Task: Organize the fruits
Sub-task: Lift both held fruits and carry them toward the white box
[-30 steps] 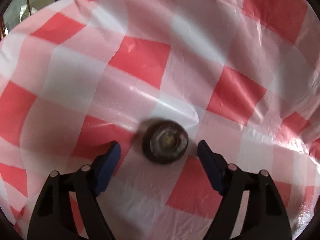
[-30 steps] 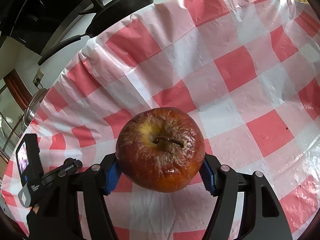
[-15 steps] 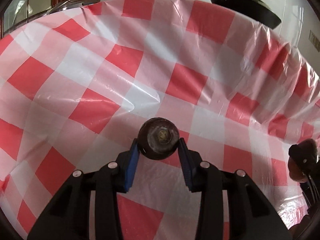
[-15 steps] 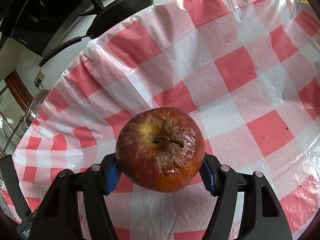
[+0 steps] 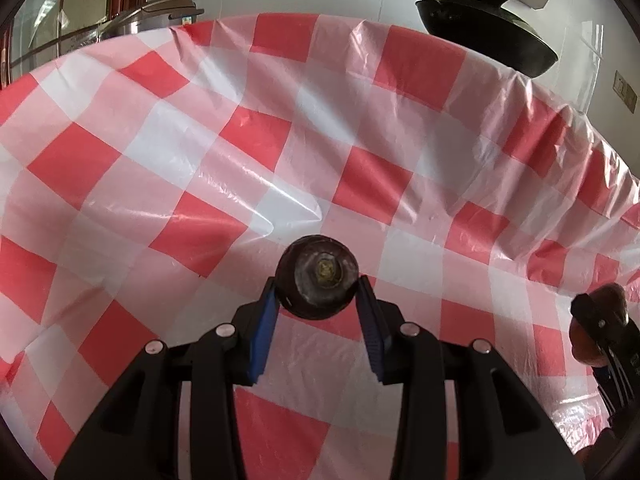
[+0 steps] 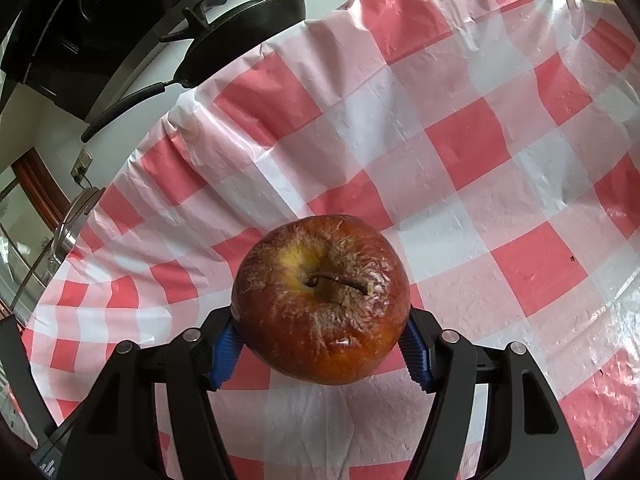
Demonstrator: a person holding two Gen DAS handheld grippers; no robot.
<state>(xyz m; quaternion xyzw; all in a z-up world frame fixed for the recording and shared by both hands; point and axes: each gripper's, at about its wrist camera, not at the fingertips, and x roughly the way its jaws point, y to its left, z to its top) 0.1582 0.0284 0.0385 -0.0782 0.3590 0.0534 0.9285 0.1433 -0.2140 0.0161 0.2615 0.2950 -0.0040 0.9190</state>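
Note:
A small, dark, round fruit (image 5: pixel 318 278) with a pale centre sits between the blue pads of my left gripper (image 5: pixel 318 300), which is shut on it and holds it just above the red-and-white checked cloth (image 5: pixel 200 128). In the right wrist view a wrinkled red apple (image 6: pixel 322 302), stem facing the camera, is clamped between the blue pads of my right gripper (image 6: pixel 320 344), above the same cloth (image 6: pixel 480 152). At the right edge of the left wrist view, the right gripper's black body (image 5: pixel 604 332) shows with the apple (image 5: pixel 608 298) partly hidden behind it.
A black pan (image 5: pixel 488 32) with a long handle stands beyond the cloth's far edge; it appears again as a pan (image 6: pixel 244 40) at the upper left of the right wrist view. A steel pot lid (image 5: pixel 156 20) lies at the far left. The cloth is crumpled along its far edge.
My left gripper closed on the small dark fruit, which lay on the cloth between its open jaws, and lifted and tilted up. The right gripper and its apple have not moved.

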